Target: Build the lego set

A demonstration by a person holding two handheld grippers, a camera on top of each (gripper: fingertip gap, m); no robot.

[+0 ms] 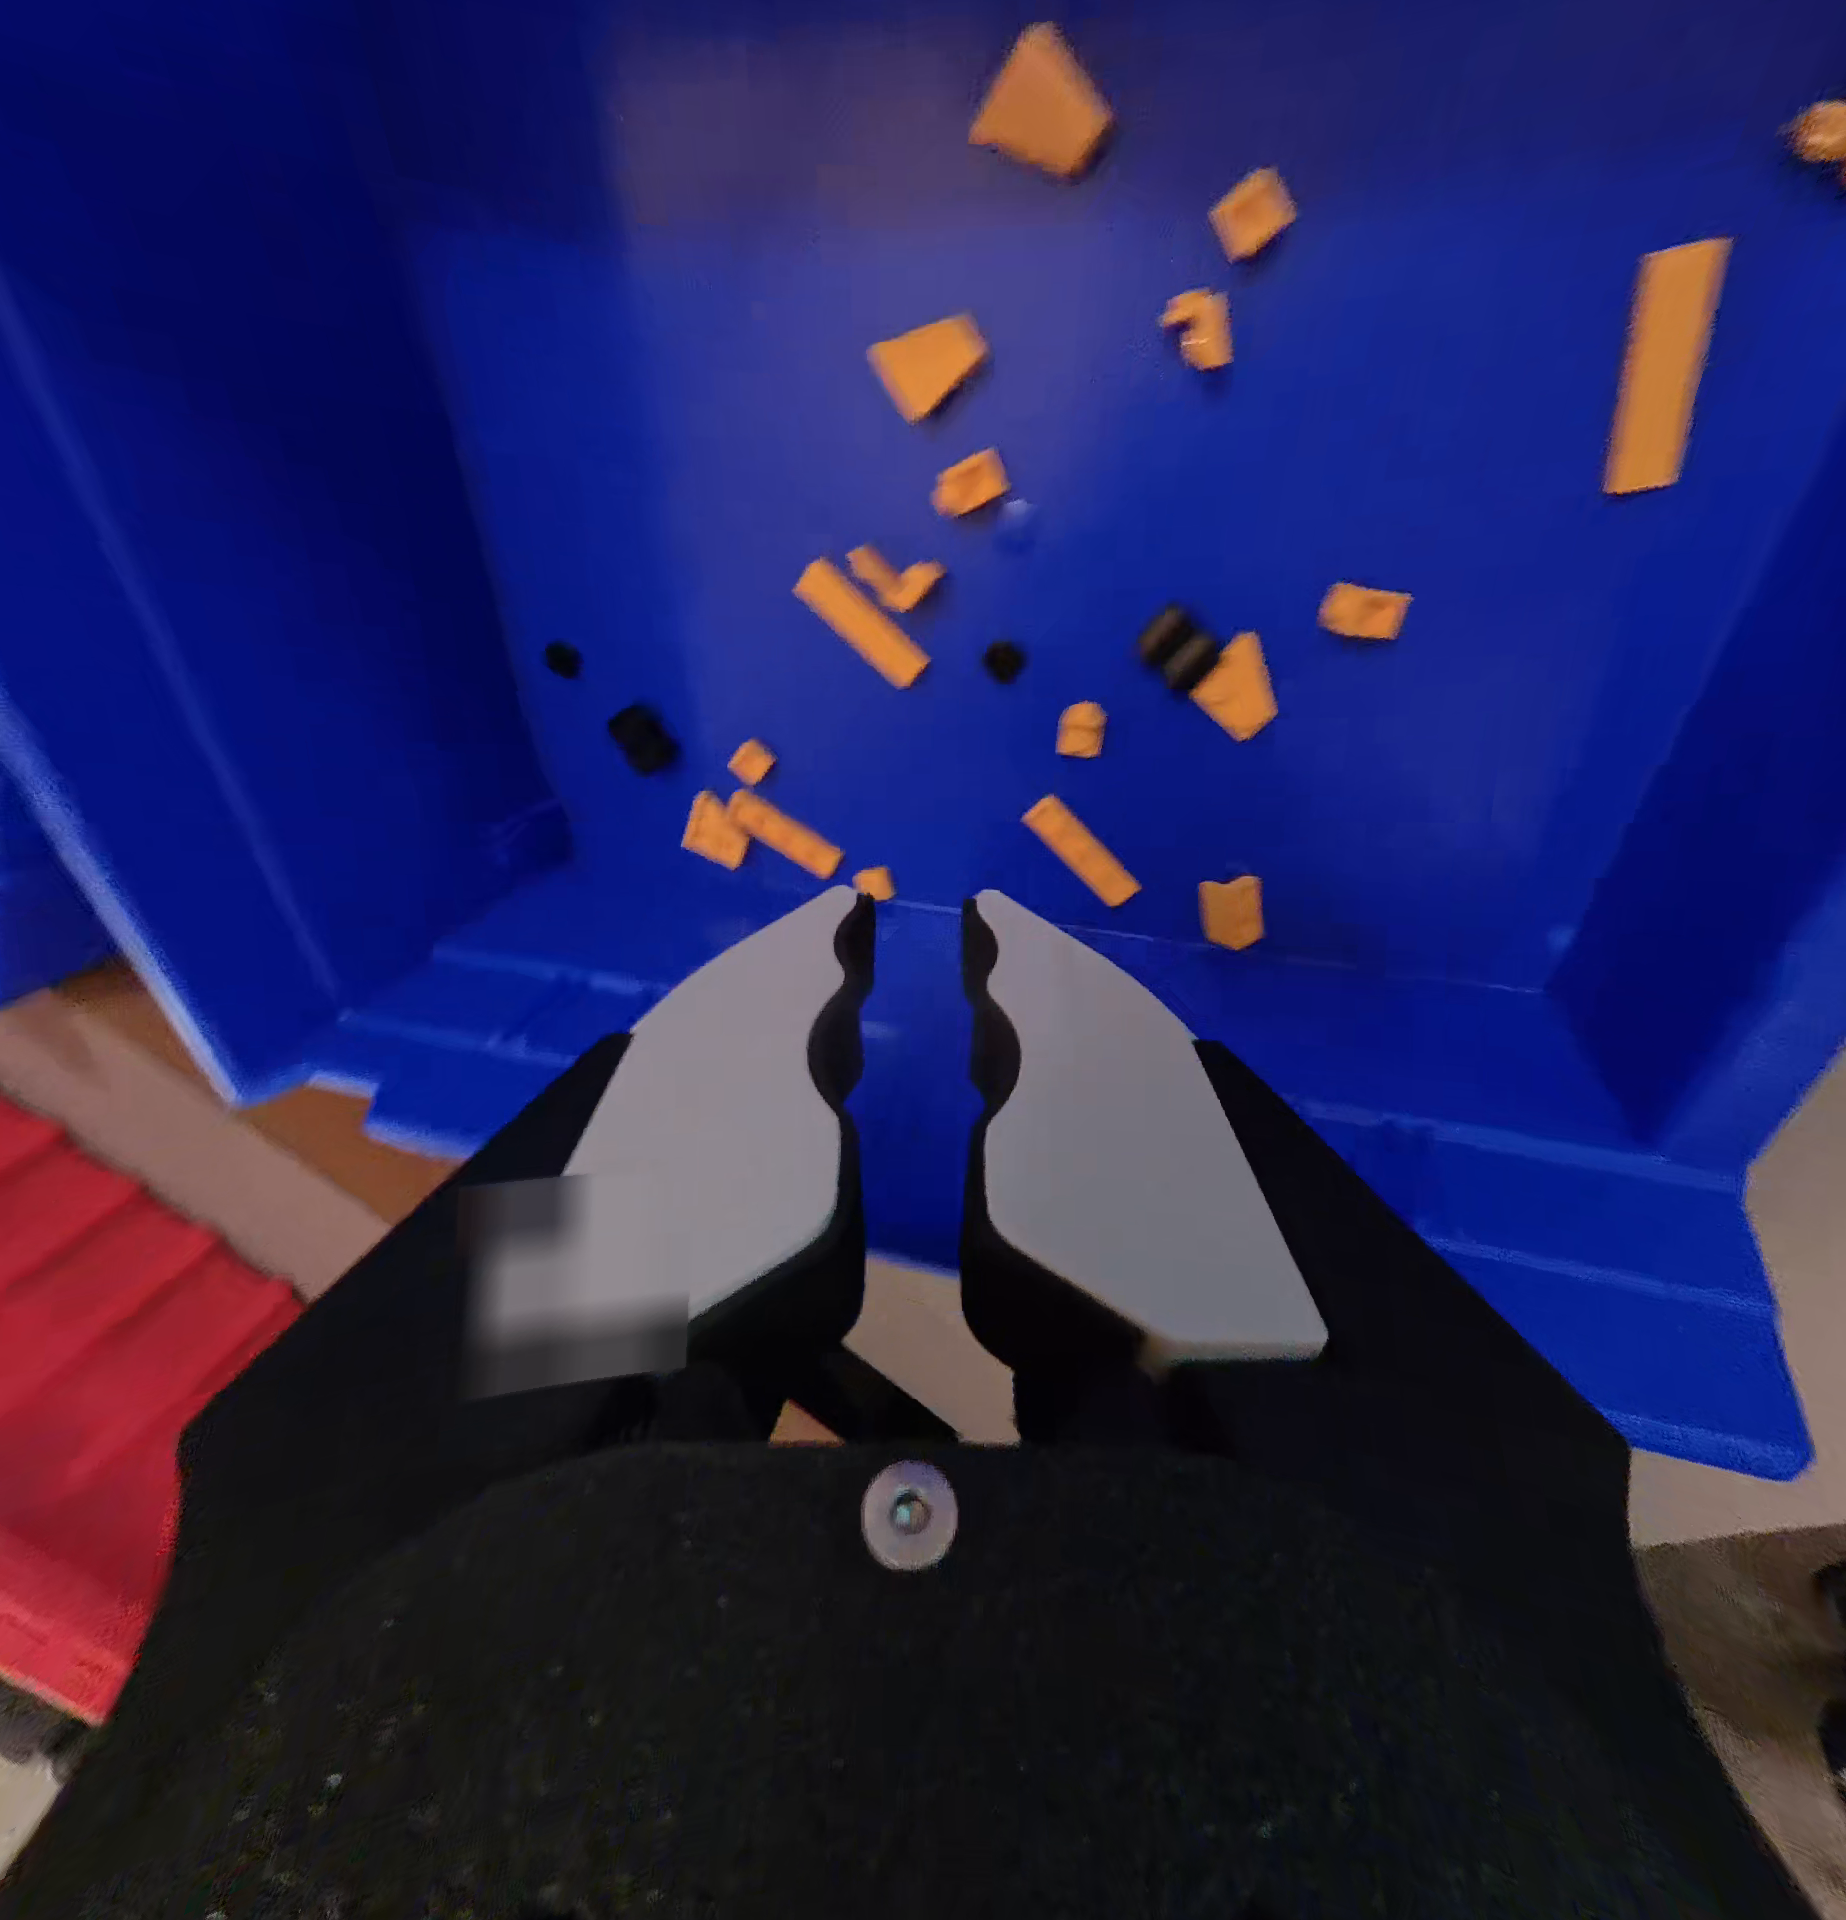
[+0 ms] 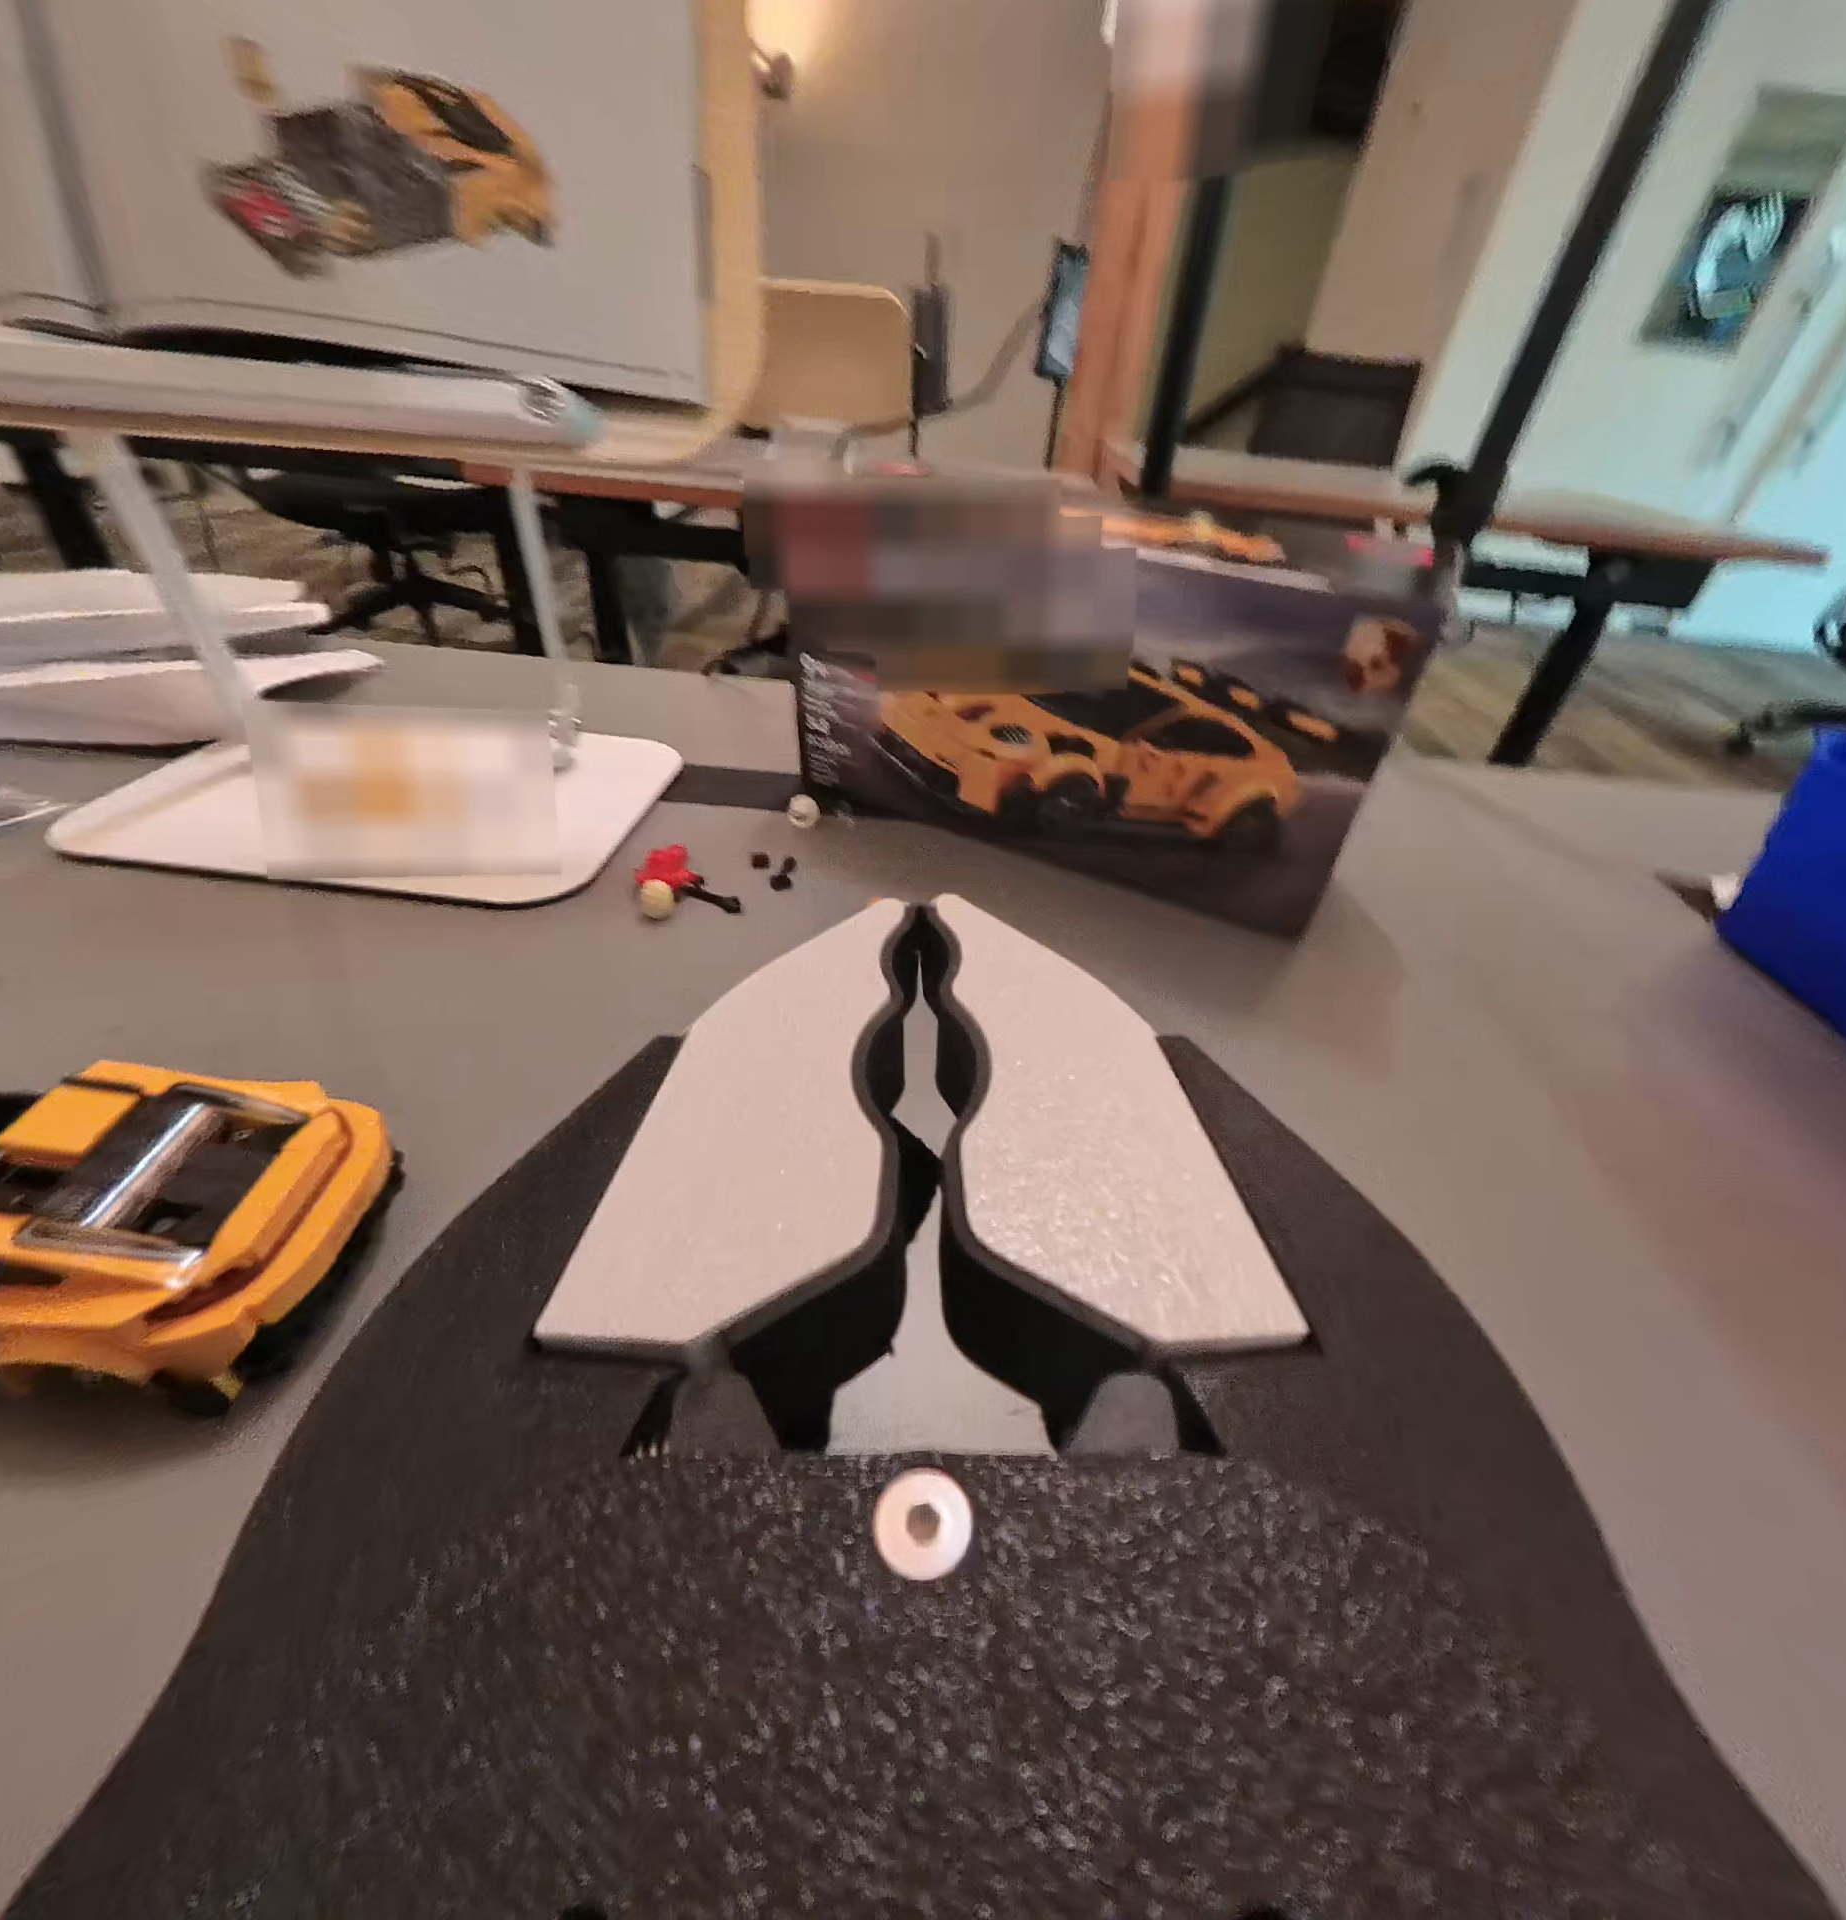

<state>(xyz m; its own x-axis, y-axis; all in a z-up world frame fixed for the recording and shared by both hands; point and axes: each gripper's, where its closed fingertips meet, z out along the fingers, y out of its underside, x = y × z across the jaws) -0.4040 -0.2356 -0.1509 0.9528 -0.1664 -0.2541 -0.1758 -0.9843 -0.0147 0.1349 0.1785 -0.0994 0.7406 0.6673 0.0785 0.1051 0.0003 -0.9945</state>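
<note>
Grey tabletop is seen in the right wrist view, with more desks and chairs blurred behind. Places are given relative to the product box.

Blue bin is seen from above in the left wrist view; its corner shows right of the box and nearer the camera. One white stand base is placed left of the box. One part-built yellow car is placed far left of the box and nearer the camera, well apart from the bin. A few loose bits are scattered just left of the box front: one red-and-tan cluster, a few tiny black pieces, one pale round piece.

Inside the bin, roughly nineteen orange pieces are counted and about four black ones; blur makes both counts approximate.

Left gripper is held over the bin's near edge, jaws a little apart, nothing between them. Right gripper is held over bare table, jaws nearly together, nothing visibly clamped.

Key relation: the pieces lie straight ahead of the left gripper. The nearest is a small orange bit just beside the left fingertip. An orange bar lies slightly right, with its long axis diagonal to the jaw gap, so a wrist turn is probably needed. The left gripper is judged nearer to the parts, the right nearer to the car.
</note>
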